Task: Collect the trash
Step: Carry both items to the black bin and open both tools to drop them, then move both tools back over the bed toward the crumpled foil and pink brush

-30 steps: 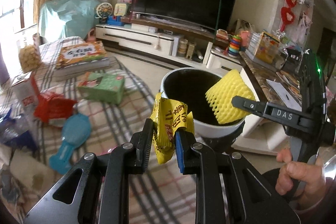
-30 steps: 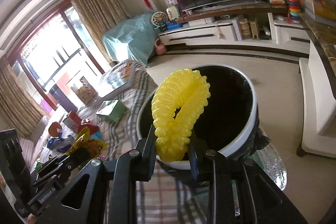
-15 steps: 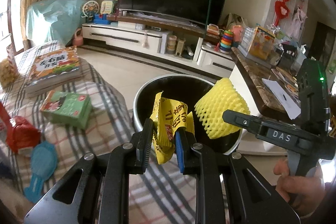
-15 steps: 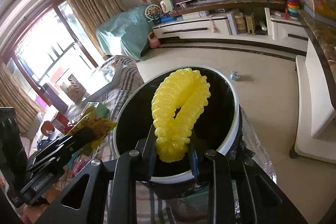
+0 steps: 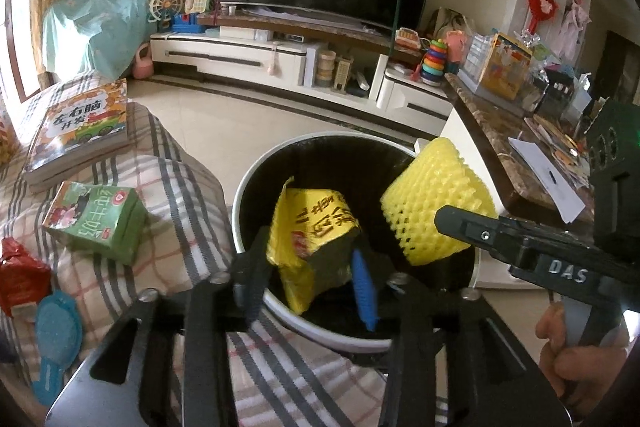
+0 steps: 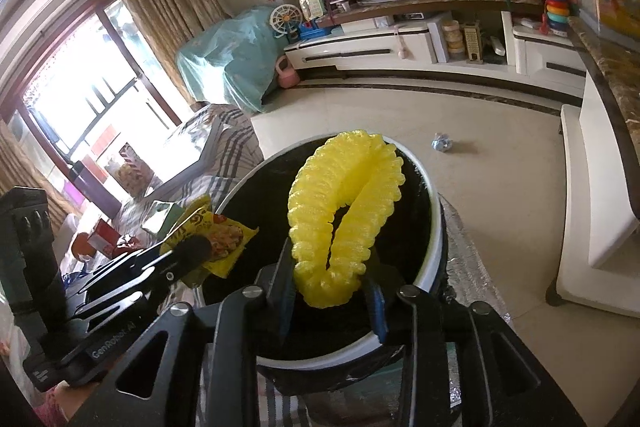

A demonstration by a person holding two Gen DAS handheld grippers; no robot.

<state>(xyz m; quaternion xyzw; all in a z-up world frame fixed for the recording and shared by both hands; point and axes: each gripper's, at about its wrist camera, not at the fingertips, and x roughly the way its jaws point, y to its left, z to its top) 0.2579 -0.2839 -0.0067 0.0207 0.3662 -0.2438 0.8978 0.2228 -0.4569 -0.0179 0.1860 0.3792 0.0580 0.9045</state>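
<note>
A white bin with a black liner (image 5: 256,183) (image 6: 434,251) stands beside the plaid-covered table. My left gripper (image 5: 310,279) has its jaws spread wide over the bin mouth; the yellow snack wrapper (image 5: 316,227) sits loose between them, touching only the left finger. My right gripper (image 6: 330,291) also has its jaws apart, with the yellow foam fruit net (image 6: 346,211) standing between them above the bin opening. In the left wrist view the net (image 5: 432,203) shows at the right gripper's tip. In the right wrist view the wrapper (image 6: 216,239) shows at the left gripper's tip.
On the plaid cloth (image 5: 168,195) lie a green carton (image 5: 94,223), a picture book (image 5: 80,127), a red wrapper (image 5: 20,275) and a blue brush-like object (image 5: 56,331). A TV cabinet (image 5: 280,59) stands behind, a marble counter (image 5: 516,155) to the right. A crumpled scrap (image 6: 442,143) lies on the floor.
Both grippers moved further over the bin. The left jaws opened from a tight grip on the wrapper; the right jaws also widened around the foam net.
</note>
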